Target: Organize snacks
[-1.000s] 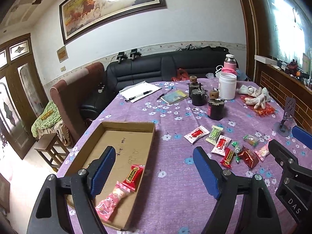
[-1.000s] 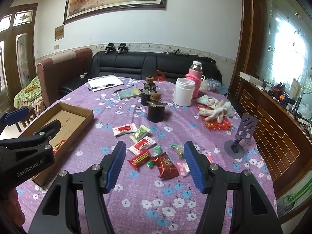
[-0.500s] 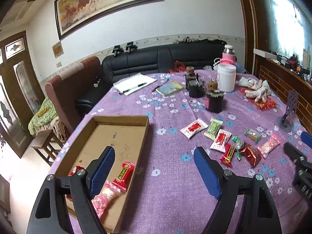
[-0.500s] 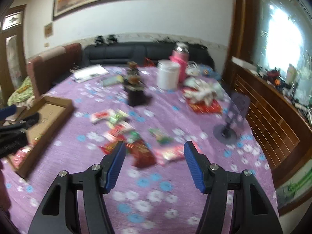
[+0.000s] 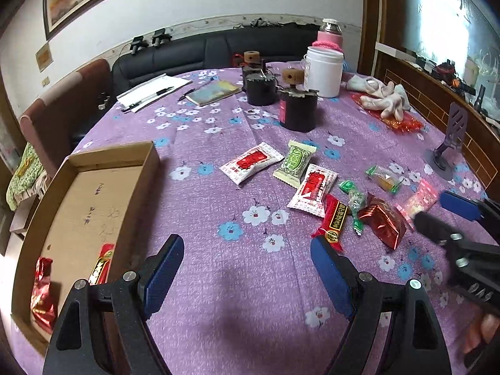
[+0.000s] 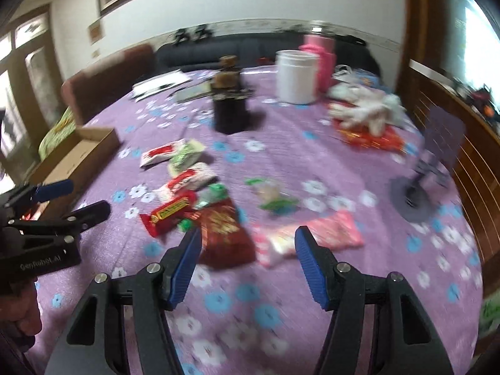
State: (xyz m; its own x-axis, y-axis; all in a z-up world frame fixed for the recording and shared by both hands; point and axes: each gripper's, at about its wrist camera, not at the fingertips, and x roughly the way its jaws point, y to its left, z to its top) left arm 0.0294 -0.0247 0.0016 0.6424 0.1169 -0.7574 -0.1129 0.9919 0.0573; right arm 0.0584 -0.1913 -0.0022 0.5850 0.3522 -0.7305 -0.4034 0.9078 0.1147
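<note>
Motion blur marks the right gripper, jaws released and empty, now lower over the pink wrapped snack at lower centre, likely the next pick, while the left gripper, also released, hangs beside the cardboard tray at left.

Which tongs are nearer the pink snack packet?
Right. The right tongs hang open just short of the pink snack packet, which lies ahead between their tips. The left tongs hang open well away, nearer the cardboard box.
</note>
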